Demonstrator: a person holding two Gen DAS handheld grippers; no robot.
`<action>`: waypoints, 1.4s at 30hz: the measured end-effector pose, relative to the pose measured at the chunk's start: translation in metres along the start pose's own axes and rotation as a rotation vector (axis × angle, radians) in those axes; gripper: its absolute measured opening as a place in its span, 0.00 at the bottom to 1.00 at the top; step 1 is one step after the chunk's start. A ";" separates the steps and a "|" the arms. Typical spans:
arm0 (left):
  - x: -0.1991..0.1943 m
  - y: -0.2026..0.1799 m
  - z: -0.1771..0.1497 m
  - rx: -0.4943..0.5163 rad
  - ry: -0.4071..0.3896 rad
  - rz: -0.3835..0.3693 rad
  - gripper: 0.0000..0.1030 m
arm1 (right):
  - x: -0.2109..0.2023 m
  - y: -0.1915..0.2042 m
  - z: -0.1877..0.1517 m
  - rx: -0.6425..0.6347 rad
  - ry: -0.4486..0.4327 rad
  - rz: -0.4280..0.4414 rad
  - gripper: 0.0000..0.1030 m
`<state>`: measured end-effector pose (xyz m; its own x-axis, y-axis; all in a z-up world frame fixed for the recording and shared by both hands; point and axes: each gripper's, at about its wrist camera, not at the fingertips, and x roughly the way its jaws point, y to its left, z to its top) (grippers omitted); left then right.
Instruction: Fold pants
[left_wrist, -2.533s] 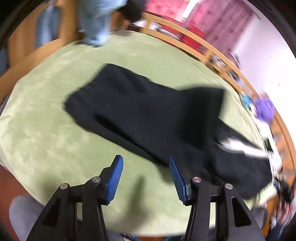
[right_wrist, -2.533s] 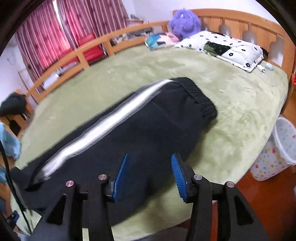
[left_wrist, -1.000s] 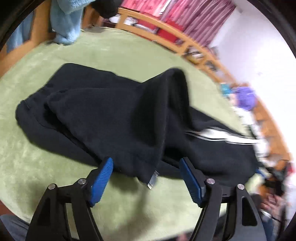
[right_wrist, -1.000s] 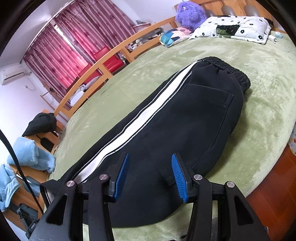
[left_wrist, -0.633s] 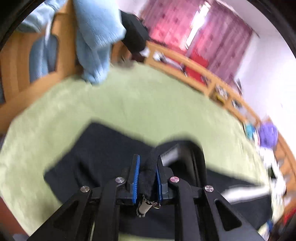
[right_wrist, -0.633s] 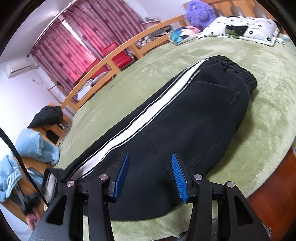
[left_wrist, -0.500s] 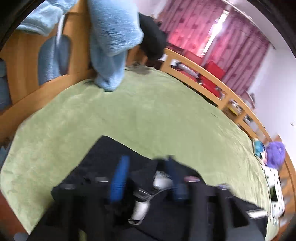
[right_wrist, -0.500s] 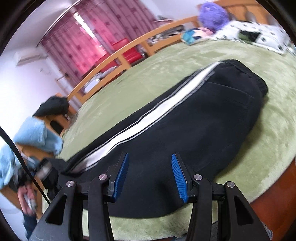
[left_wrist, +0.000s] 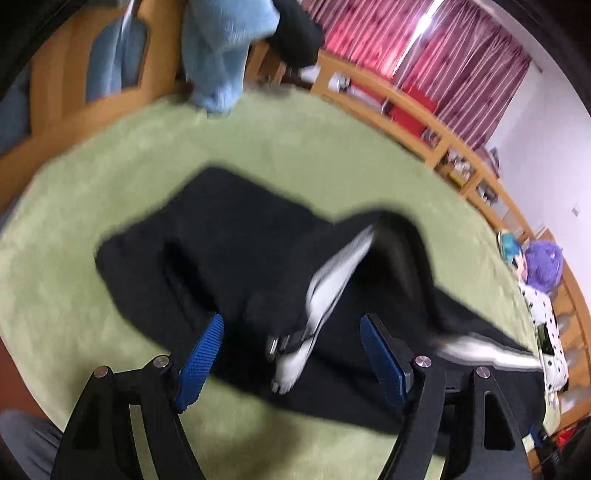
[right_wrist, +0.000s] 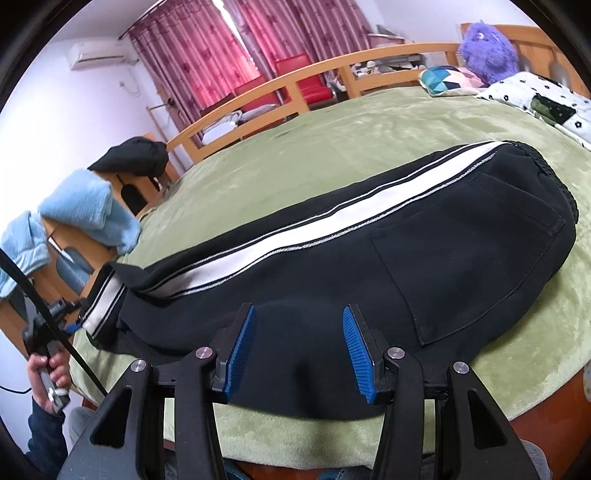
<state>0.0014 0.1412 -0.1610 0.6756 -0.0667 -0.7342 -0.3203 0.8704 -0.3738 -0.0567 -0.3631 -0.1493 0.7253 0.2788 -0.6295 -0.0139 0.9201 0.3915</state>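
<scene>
1. We see a bed with a green plush cover filling most of both views, a wooden rail running along its far side.
2. The black pants lie lengthwise across the bed, waistband toward the pillow end, and a white side stripe runs along the top edge (the left wrist view is motion-blurred, so details there are soft).
3. At the leg end, the cuff is turned back over the leg fabric, its white stripe showing.
4. Our left hand-held gripper is spread wide with nothing between its blue pads, the turned cuff lying just ahead between them.
5. Our right hand-held gripper is also wide and empty, hovering over the near edge of the pants around mid-length.
</scene>
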 end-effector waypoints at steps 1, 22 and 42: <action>0.008 0.002 -0.004 0.003 0.020 0.001 0.69 | 0.000 0.000 -0.001 -0.002 0.004 -0.002 0.47; 0.050 -0.023 0.160 0.098 -0.060 0.004 0.47 | 0.037 0.050 -0.018 -0.020 0.081 -0.122 0.47; 0.080 0.074 0.072 -0.167 0.070 -0.142 0.56 | 0.056 0.083 -0.035 -0.042 0.149 -0.127 0.47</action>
<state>0.0795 0.2352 -0.2065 0.6757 -0.2215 -0.7031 -0.3349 0.7574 -0.5605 -0.0420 -0.2611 -0.1755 0.6133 0.1943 -0.7656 0.0400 0.9604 0.2758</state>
